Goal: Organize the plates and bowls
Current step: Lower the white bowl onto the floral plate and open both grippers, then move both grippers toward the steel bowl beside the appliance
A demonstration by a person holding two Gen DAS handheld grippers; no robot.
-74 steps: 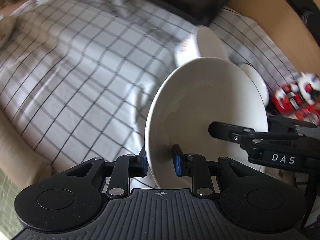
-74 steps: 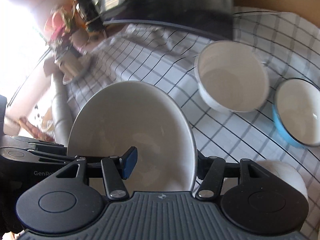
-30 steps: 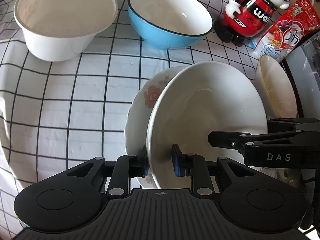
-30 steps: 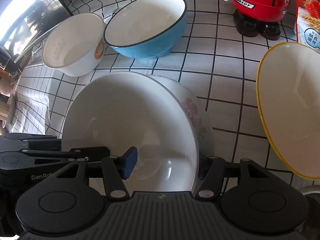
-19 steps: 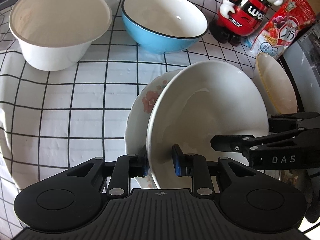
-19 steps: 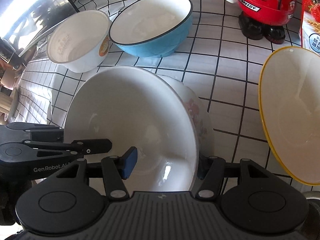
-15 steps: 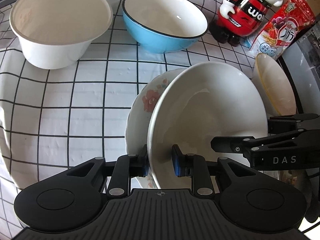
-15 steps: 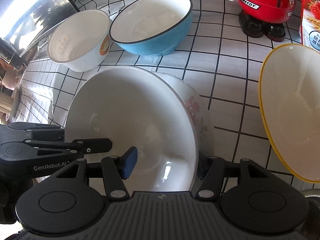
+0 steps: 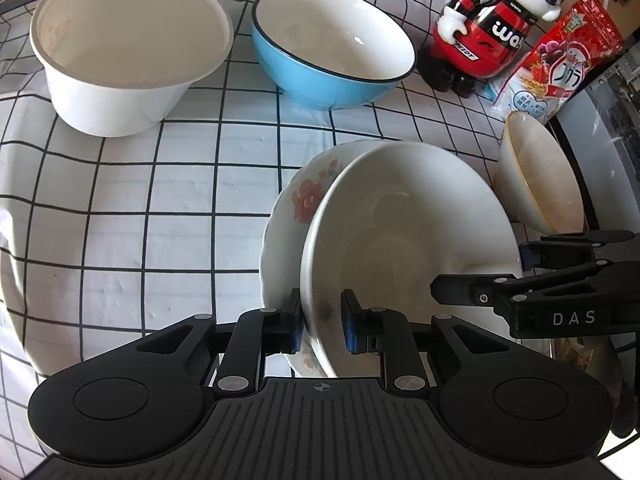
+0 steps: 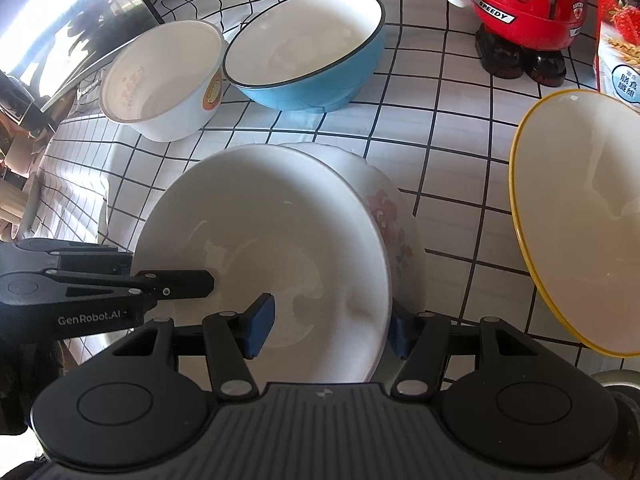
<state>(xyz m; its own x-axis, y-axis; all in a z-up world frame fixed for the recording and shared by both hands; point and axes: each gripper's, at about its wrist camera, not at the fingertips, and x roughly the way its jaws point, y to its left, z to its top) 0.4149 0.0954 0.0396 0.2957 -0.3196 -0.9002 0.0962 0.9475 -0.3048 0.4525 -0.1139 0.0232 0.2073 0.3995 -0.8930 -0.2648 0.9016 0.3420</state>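
Left wrist view: left tongs (image 9: 322, 320) at 6 o'clock, closing, blue pads clamped on the near rim of the plate (image 9: 400, 240). Plate tilted on edge at centre, overlapping the flower plate (image 9: 296, 200) just behind it at 9 o'clock. Right tongs (image 9: 480, 276) reaching in from 3 o'clock, one finger across the plate's inside, the other behind its rim. White bowl (image 9: 120, 60) at 10 o'clock and blue bowl (image 9: 332, 40) at 12 on the checked desk (image 9: 120, 220), close together. Toy (image 9: 492, 32) and bag (image 9: 556, 64) at 1 o'clock, yellow-rimmed bowl (image 9: 540, 176) at 3. Right wrist view: right tongs (image 10: 330, 328) at 6 o'clock, about half open, astride the plate (image 10: 260, 240), one pad inside, the other behind the rim, gripping it. Flower plate (image 10: 396, 220) tucked behind the plate at 3 o'clock. Left tongs (image 10: 168, 270) at 9 o'clock on the far rim. White bowl (image 10: 160, 84) at 10, blue bowl (image 10: 304, 40) at 12, toy (image 10: 528, 8) at 1, yellow-rimmed bowl (image 10: 580, 240) at 3.
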